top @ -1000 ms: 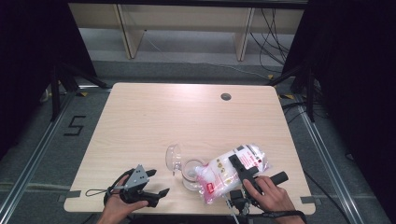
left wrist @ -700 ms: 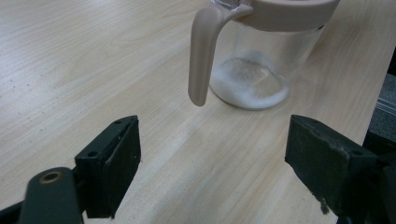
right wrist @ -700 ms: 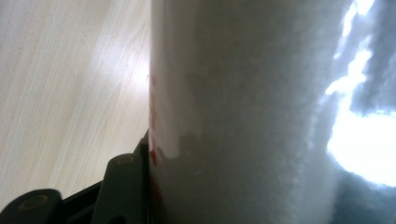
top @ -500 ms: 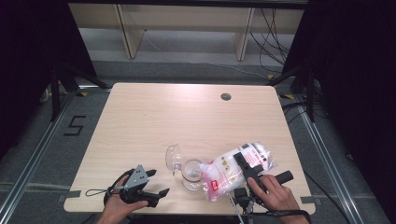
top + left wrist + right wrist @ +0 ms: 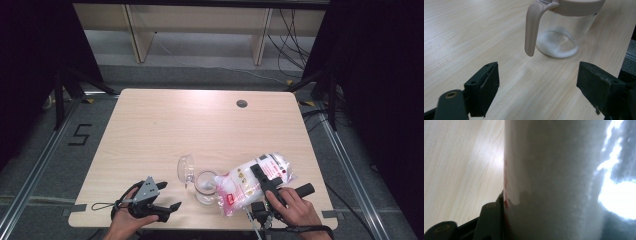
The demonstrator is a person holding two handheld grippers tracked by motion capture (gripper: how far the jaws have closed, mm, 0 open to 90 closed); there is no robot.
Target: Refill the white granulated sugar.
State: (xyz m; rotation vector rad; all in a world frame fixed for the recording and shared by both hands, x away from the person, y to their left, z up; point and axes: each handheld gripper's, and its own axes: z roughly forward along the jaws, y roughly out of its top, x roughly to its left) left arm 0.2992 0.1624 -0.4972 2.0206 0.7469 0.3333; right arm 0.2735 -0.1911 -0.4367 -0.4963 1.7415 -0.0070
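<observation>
High view puts the left gripper [image 5: 167, 196] near the worktop's front-left corner, jaws wide and empty, while the glass jar [image 5: 205, 186] stands by the front edge right of it, lid flipped back and a little white powder on its bottom. Right of the jar, the right gripper [image 5: 263, 177] clamps the tilted bag [image 5: 250, 182], corner over the mouth. Pour best by keeping that corner inside the rim and raising the bag's far end slowly.
</observation>
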